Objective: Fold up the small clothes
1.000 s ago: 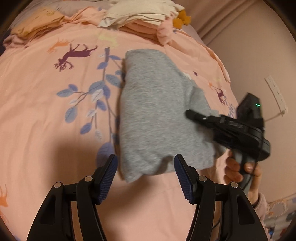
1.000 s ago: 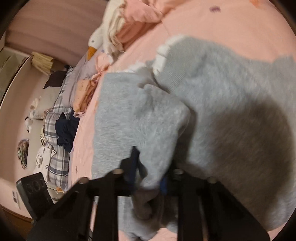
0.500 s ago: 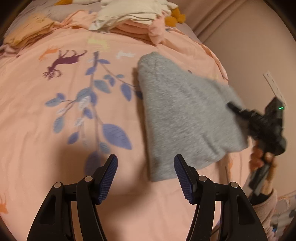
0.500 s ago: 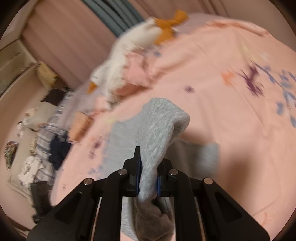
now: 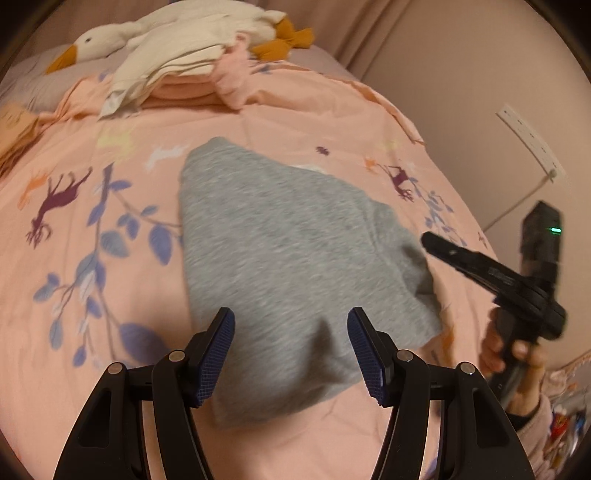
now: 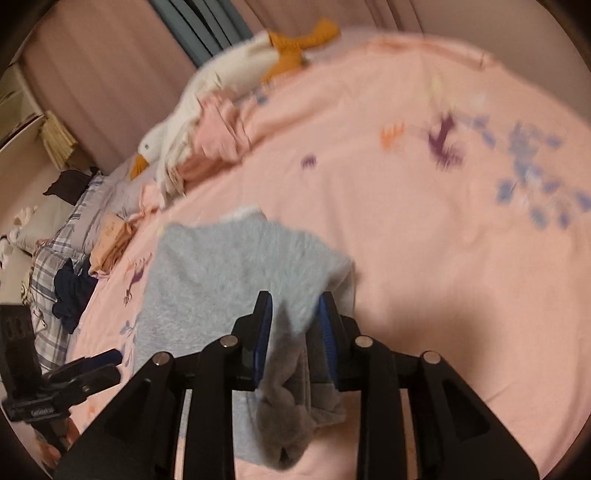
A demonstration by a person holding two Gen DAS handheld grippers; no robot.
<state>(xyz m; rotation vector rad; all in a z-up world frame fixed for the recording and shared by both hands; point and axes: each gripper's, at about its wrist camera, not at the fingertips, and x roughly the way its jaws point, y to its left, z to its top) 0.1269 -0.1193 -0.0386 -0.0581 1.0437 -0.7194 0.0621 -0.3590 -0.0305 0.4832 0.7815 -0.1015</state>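
Your left gripper (image 5: pixel 291 354) has its fingers spread wide, hovering over the near edge of the grey garment (image 5: pixel 288 258), which lies folded on the pink bed cover (image 5: pixel 110 332). Your right gripper (image 6: pixel 295 328) has its fingers parted, with a bunch of the garment's edge hanging loosely between them; whether the pads touch the cloth, you cannot tell. Beyond the fingers lies a plush goose (image 5: pixel 177 33).

The left tool (image 5: pixel 291 350) is hovering wide open over the grey garment (image 5: pixel 291 258) lying on the pink bed (image 5: pixel 92 314), the right tool (image 5: pixel 436 247) sitting just beside its edge.
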